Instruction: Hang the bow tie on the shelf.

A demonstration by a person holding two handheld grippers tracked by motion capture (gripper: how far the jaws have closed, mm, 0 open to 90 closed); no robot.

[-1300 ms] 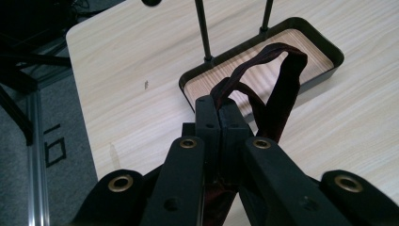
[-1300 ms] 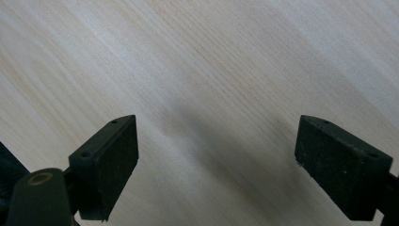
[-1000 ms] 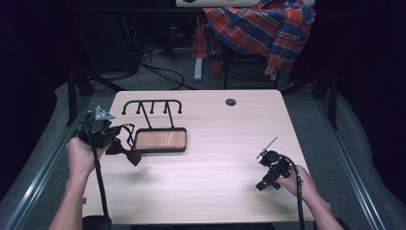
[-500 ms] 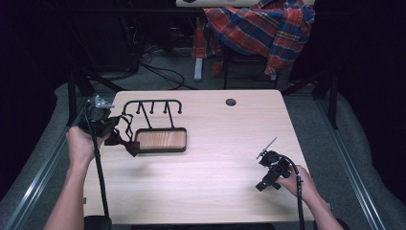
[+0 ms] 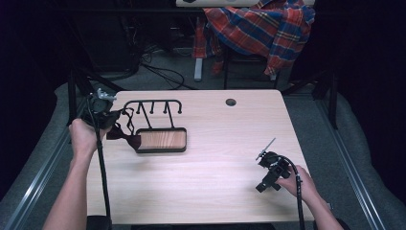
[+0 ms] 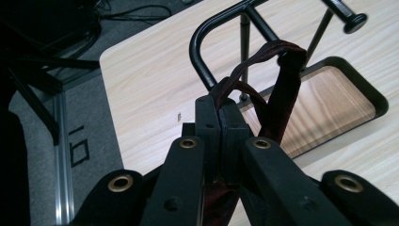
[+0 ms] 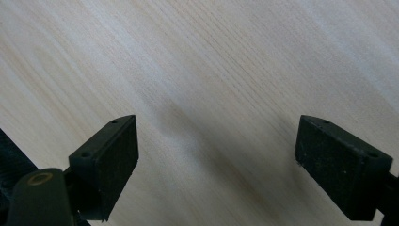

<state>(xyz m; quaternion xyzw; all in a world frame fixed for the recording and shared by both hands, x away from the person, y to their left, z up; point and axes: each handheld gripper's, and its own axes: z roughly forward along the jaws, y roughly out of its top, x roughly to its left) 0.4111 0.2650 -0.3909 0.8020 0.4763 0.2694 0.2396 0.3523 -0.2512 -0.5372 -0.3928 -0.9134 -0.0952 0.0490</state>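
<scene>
The left tool (image 5: 111, 120) is clenched on a dark red bow tie (image 5: 125, 139); in the left gripper view its jaws are pressed together on the tie's strap (image 6: 263, 70), and the strap's loop runs up beside the curved end of the black hook rack (image 6: 207, 52). In the high view the tie hangs just off the left end of the rack (image 5: 153, 108), its bow lying against the left edge of the rack's wooden tray base (image 5: 162, 140). The rack stands on the left half of the counter (image 5: 215, 191), with its row of pegs rising behind the tray.

The right tool (image 5: 266, 179) is released: the right gripper view shows its jaws spread wide over bare counter wood (image 7: 211, 94), grasping nothing. It rests low near the counter's front right part, well apart from the rack and tie. A plaid shirt (image 5: 261, 26) is draped over a chair beyond the counter's far edge.
</scene>
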